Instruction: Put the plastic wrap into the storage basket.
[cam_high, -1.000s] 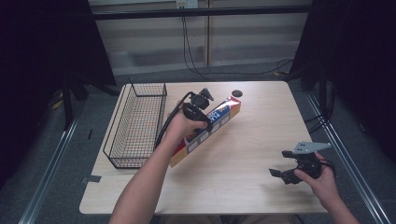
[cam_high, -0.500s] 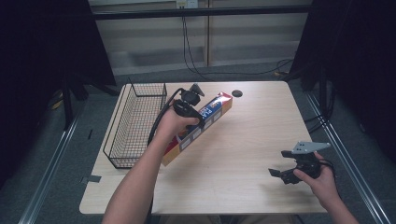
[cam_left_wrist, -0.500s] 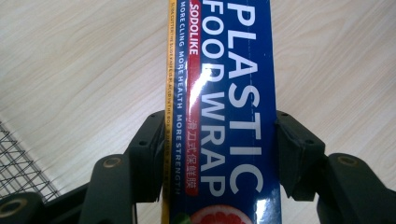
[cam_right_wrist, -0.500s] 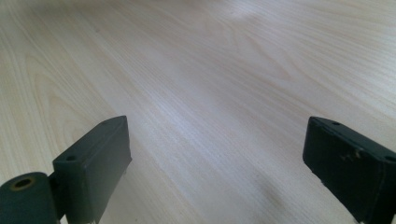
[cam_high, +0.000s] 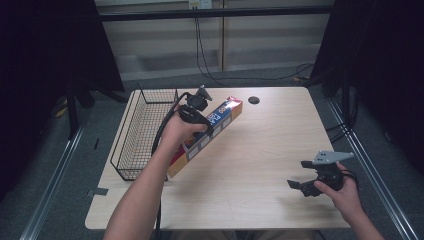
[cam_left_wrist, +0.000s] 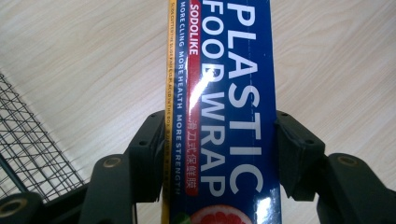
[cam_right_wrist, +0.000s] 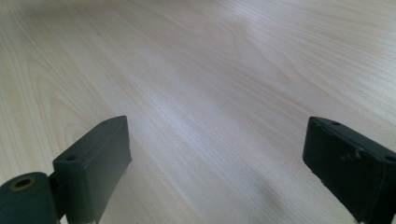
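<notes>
The left gripper (cam_left_wrist: 219, 154) is clamping a long, narrow box of plastic food wrap (cam_left_wrist: 224, 107), one black jaw pressing each long side of the carton. In the left gripper view the blue printed face of the box is running straight up between the jaws, with pale wood table (cam_left_wrist: 74, 65) behind it.

In the high view the left gripper (cam_high: 196, 111) is holding the box (cam_high: 207, 136) near its far half, lifted at a slant. The box's near end is pointing down toward the table (cam_high: 260, 150) just beside the wire basket (cam_high: 142, 132), and its far end is angling up and away from the basket. I cannot tell whether the lower end is touching the wood.

The basket is sitting at the table's left edge, black and open-topped. A small dark round object (cam_high: 254, 100) is lying well away from the basket, near the table's far edge.

The right gripper (cam_high: 307, 185) is resting low over the table, far from the basket on the opposite side, with its jaws standing wide apart and nothing between them. The right gripper view is showing bare wood beyond those parted jaws.

The box is probably light and stiff, thin cardboard around a roll, with a glossy, somewhat slippery surface. Gripping across the narrow sides near the middle looks best for balance; hard squeezing could dent it.
</notes>
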